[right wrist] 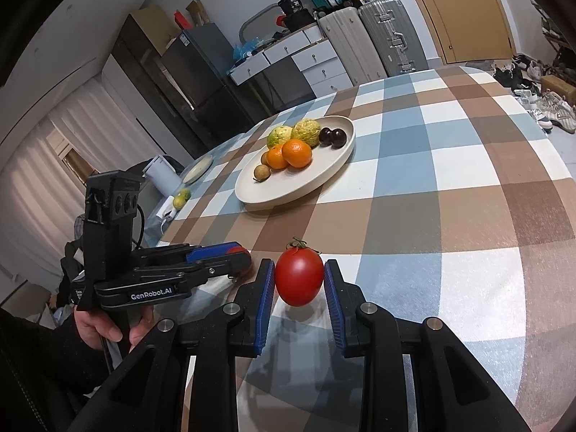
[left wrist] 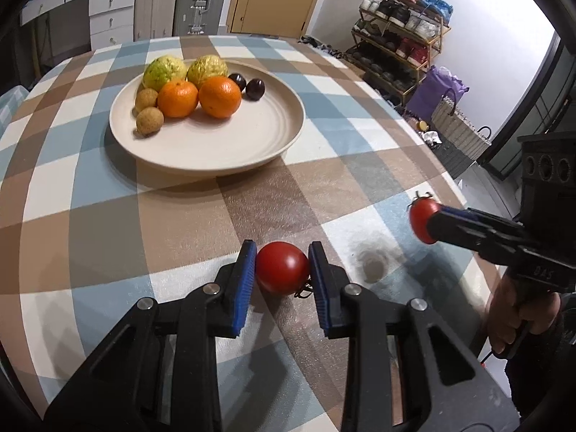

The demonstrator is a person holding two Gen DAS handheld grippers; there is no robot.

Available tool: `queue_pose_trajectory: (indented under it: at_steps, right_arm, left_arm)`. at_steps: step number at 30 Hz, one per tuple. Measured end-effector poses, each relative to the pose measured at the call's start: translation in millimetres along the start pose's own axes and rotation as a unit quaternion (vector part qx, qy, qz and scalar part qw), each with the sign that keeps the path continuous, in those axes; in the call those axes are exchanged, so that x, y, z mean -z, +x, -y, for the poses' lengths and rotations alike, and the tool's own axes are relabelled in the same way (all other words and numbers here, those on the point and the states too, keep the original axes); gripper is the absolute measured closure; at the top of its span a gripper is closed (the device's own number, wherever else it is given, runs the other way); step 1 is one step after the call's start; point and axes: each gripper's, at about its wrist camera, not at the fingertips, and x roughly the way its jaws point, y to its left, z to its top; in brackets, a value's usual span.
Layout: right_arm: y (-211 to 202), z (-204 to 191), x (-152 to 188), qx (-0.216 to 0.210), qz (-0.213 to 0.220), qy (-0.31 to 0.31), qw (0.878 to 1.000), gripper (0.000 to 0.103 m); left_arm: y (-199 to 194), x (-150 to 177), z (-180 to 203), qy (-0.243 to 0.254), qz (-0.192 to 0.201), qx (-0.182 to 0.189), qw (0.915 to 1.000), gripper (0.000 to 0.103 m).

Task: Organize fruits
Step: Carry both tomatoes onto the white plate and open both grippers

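two tomatoes (left wrist: 282, 267) (right wrist: 299, 277) – one per tool, two oranges (left wrist: 178, 98) (left wrist: 220, 96) on plate (left wrist: 230, 140)

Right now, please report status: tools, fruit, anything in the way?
Left tool shut on tomato. Right tool shut on second tomato. Plate ahead, path clear.

2 tomatoes (left wrist: 282, 267), 2 oranges (left wrist: 178, 98), 2 guavas (left wrist: 163, 70), 2 plums (left wrist: 255, 88), 3 longans (left wrist: 150, 121), 1 plate (left wrist: 230, 144).
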Motion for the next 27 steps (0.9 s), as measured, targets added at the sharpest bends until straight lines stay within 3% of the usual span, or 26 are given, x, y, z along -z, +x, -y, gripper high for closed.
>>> queue_pose_trajectory:
  at_steps: [13,27]
  right_arm:
    - [17,-14,-25,-0.004,-0.002,-0.017,1.000,0.074]
    - [53,-9,-99,-0.012,0.010,-0.012,1.000,0.074]
  left_arm:
    - [-27,-31,-27,-0.024,0.045,0.015,0.9986,0.076]
    - [-6,-90,-65,-0.054,0.070,-0.001,0.9961,0.076]
